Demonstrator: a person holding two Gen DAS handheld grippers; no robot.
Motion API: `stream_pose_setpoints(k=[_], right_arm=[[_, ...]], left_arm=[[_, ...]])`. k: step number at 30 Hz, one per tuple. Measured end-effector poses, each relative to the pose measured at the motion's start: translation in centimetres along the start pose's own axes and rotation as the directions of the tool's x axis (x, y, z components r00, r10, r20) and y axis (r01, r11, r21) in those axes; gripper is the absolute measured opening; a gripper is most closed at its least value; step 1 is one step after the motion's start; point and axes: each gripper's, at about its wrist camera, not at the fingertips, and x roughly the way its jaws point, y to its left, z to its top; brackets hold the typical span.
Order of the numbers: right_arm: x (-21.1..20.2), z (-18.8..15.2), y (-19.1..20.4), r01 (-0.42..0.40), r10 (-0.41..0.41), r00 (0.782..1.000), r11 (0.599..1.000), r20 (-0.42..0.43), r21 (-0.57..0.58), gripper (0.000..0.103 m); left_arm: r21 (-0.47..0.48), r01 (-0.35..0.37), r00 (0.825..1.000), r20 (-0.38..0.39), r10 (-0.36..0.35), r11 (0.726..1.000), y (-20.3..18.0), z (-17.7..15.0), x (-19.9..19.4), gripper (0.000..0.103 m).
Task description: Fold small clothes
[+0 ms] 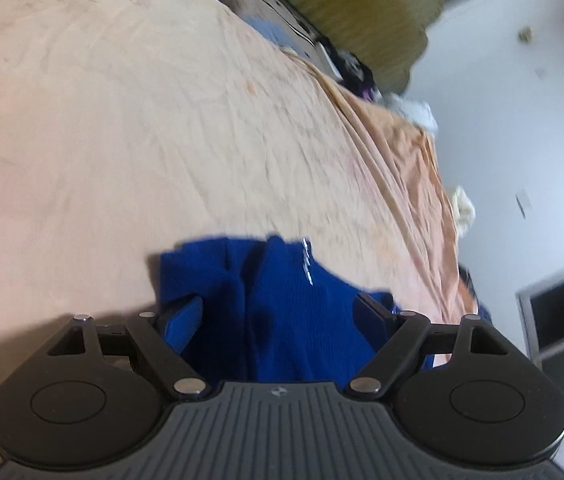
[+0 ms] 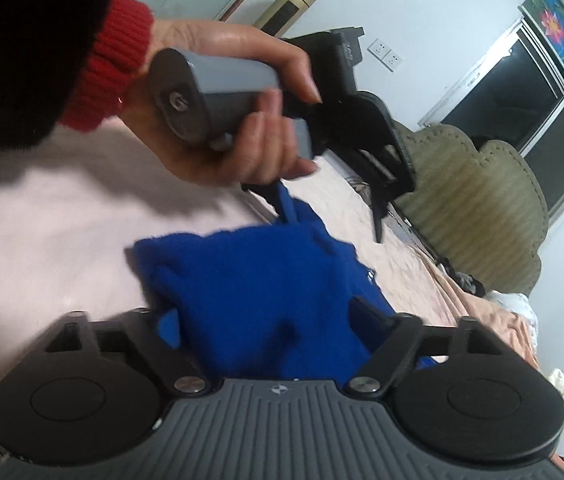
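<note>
Blue knit garment [image 1: 282, 300] bunched on the peach bedsheet [image 1: 122, 140]. Left hand-held gripper [image 1: 282, 312] and right hand-held gripper [image 2: 270, 320]: fingers spread wide, fabric between; pad contact probably none, view blurred.

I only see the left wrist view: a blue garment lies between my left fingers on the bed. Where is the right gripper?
Observer: The right gripper straddles the same blue garment, with cloth filling the gap between its fingers.
Operator: How does my left gripper look from that side?
Observer: The left gripper is open. One finger meets the garment's far edge and the other hangs clear over the bed sheet.
</note>
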Motion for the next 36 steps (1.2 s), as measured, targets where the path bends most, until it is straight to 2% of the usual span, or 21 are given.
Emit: stream_pose_setpoints(k=[1,2,3,5,6,7,10,11,13,15,18,19,20,21,22,23,25,26,28,32,36], right_arm=[[0.4,0.3,0.1,-0.005,0.005,1.0,1.0,0.003,-0.003,0.063],[0.7,0.4,0.2,-0.01,0.01,1.0,1.0,0.004,-0.013,0.053],[0.6,0.7,0.5,-0.014,0.014,1.0,1.0,0.006,-0.028,0.051],[0.4,0.5,0.6,-0.012,0.013,1.0,0.999,0.012,-0.049,0.051],[0.2,0.2,0.4,-0.01,0.01,1.0,0.999,0.012,-0.05,0.052],[-0.4,0.1,0.2,-0.011,0.011,1.0,0.999,0.006,-0.047,0.053],[-1.9,-0.7,-0.4,-0.031,0.031,1.0,0.999,0.001,-0.008,0.058],[-2.3,-1.1,-0.4,-0.029,0.029,1.0,1.0,0.0,0.001,0.058],[-2.8,-1.3,-0.3,-0.019,0.019,1.0,1.0,0.001,0.012,0.058],[-2.4,-1.5,-0.4,-0.009,0.009,1.0,1.0,0.002,0.007,0.058],[-1.8,-1.2,0.0,0.0,0.0,1.0,1.0,0.018,-0.016,0.058],[-1.5,-1.0,0.0,-0.004,0.004,1.0,1.0,0.025,-0.013,0.056],[-1.0,-0.9,-0.1,-0.011,0.011,1.0,1.0,0.024,-0.01,0.051],[-0.6,-0.8,0.2,-0.014,0.014,1.0,1.0,0.025,-0.011,0.045],[-0.4,-0.7,0.3,-0.022,0.022,0.999,1.0,0.026,-0.011,0.036],[-0.1,-0.8,0.5,-0.03,0.031,0.999,0.999,0.029,-0.016,0.027],[-0.1,-0.9,0.9,-0.048,0.049,0.998,0.998,0.031,-0.038,0.018],[-0.2,-0.9,1.0,-0.053,0.055,0.998,0.998,0.033,-0.044,0.01],[-0.3,-1.0,0.6,-0.07,0.071,0.997,0.997,0.038,-0.029,0.006],[-1.8,-1.5,-1.6,-0.105,0.099,0.993,0.99,0.07,0.088,0.005],[-4.0,-2.3,-3.7,-0.075,0.057,0.991,0.986,0.121,0.146,0.005]], left_arm=[[-0.023,-0.028,0.999,0.024,0.029,0.999,-0.1,0.0,-0.6,0.082],[0.0,-0.04,0.998,0.054,0.04,0.999,-0.5,-0.1,-1.5,0.082],[0.059,-0.059,0.996,0.075,0.055,0.996,-1.0,-0.2,-2.3,0.083],[0.167,-0.167,0.983,0.105,0.151,0.972,-2.1,-0.5,-3.6,0.083],[0.202,-0.198,0.978,0.108,0.179,0.959,-2.3,-0.7,-4.0,0.083],[0.225,-0.2,0.979,0.08,0.187,0.954,-2.2,-0.7,-4.0,0.083],[0.204,-0.139,0.987,-0.051,0.152,0.969,-0.8,-0.6,-2.5,0.083],[0.192,-0.107,0.99,-0.07,0.122,0.976,-0.4,-0.7,-1.8,0.09],[0.2,-0.047,0.996,-0.059,0.06,0.979,-0.5,-0.7,-0.8,0.103],[0.185,-0.005,0.998,-0.061,0.017,0.983,-0.9,-0.5,0.4,0.103],[0.223,-0.018,0.998,-0.05,0.03,0.975,-2.0,-0.1,1.8,0.102],[0.234,-0.034,0.998,-0.044,0.046,0.972,-2.4,-0.1,2.0,0.096],[0.248,-0.06,0.997,-0.039,0.072,0.967,-2.7,-0.2,2.2,0.073],[0.261,-0.097,0.993,-0.039,0.111,0.96,-3.0,-0.2,2.5,0.057],[0.264,-0.148,0.986,-0.035,0.162,0.953,-3.2,-0.2,2.7,0.034],[0.252,-0.183,0.98,-0.035,0.198,0.95,-3.3,-0.2,3.0,0.025],[0.204,-0.211,0.973,-0.053,0.226,0.956,-3.2,-0.2,3.1,0.013],[0.201,-0.23,0.969,-0.042,0.243,0.952,-3.5,-0.3,3.0,0.013],[0.252,-0.286,0.956,0.007,0.294,0.925,-5.0,-1.1,2.5,0.012],[0.317,-0.384,0.923,0.118,0.366,0.867,-8.8,-2.3,1.3,0.012],[0.29,-0.445,0.895,0.181,0.408,0.847,-11.4,-2.6,0.5,0.012]])
